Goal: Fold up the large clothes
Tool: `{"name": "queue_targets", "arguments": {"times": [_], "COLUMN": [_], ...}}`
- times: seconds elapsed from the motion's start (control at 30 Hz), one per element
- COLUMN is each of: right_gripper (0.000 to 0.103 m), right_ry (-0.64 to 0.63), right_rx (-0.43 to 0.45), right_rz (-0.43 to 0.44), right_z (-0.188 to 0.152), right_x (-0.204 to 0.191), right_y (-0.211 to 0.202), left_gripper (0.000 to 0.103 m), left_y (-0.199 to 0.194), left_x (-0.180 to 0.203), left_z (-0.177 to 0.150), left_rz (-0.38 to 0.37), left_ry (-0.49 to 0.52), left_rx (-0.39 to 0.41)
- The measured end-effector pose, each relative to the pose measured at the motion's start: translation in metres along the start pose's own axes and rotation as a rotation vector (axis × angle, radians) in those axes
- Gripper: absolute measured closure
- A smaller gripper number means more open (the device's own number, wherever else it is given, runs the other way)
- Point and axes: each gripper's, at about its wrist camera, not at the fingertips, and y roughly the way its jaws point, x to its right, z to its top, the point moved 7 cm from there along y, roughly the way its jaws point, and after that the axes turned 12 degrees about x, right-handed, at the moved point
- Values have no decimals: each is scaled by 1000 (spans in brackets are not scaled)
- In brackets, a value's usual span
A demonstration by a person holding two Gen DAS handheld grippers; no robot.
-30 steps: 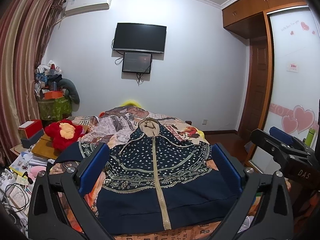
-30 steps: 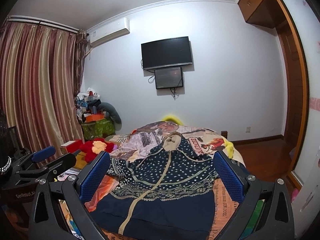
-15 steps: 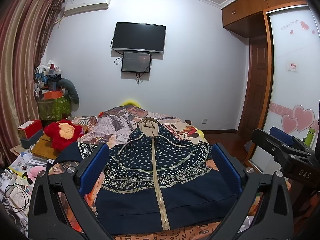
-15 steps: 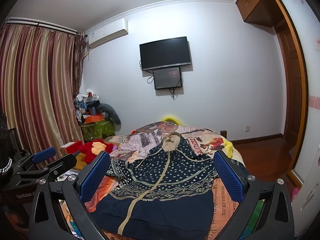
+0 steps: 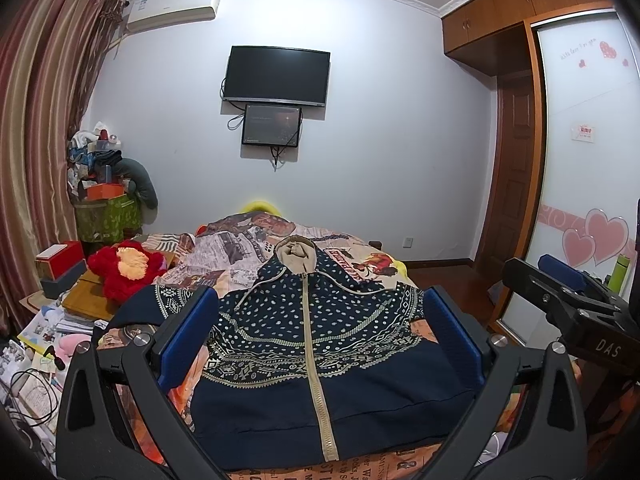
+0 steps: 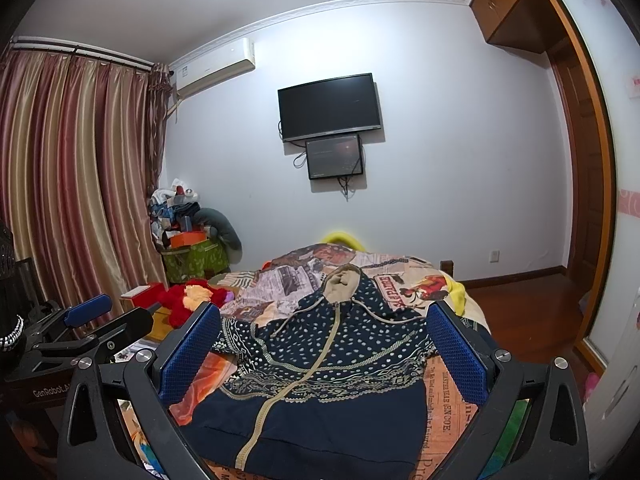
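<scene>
One hoodie (image 5: 320, 344) lies flat, zipped, on the bed (image 5: 248, 248) ahead of both tools. Left gripper (image 5: 320, 336) and right gripper (image 6: 320, 344) hover wide open, holding nothing. Each should probably go down to its own side's hem corner and pinch only the cloth.

White wall (image 5: 380, 140) with television (image 5: 277, 76), striped curtains (image 6: 72, 184), wooden floor (image 6: 532, 296).

From my seat almost nothing has shifted in 1 second: the hoodie (image 5: 316, 344) sits a touch lower between my left gripper's (image 5: 320, 336) fingers, and slightly lower between my right gripper's (image 6: 322, 350) fingers too.
</scene>
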Motion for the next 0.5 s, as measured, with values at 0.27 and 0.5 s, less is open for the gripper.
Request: {"name": "queue_targets", "arguments": {"times": [0.27,0.5], "right_gripper": [0,0], "right_ry": [0,2], "right_rx": [1,-1], "right_rz": [1,0], "right_z": [-1,0], "right_x": [1,3], "right_y": [1,0], "left_gripper": [0,0], "left_y": [0,5], "left_x": [1,3], "left_z": [0,4], "left_rz": [1,0], "left_ry": [-1,2], "left_rx": [1,6]}}
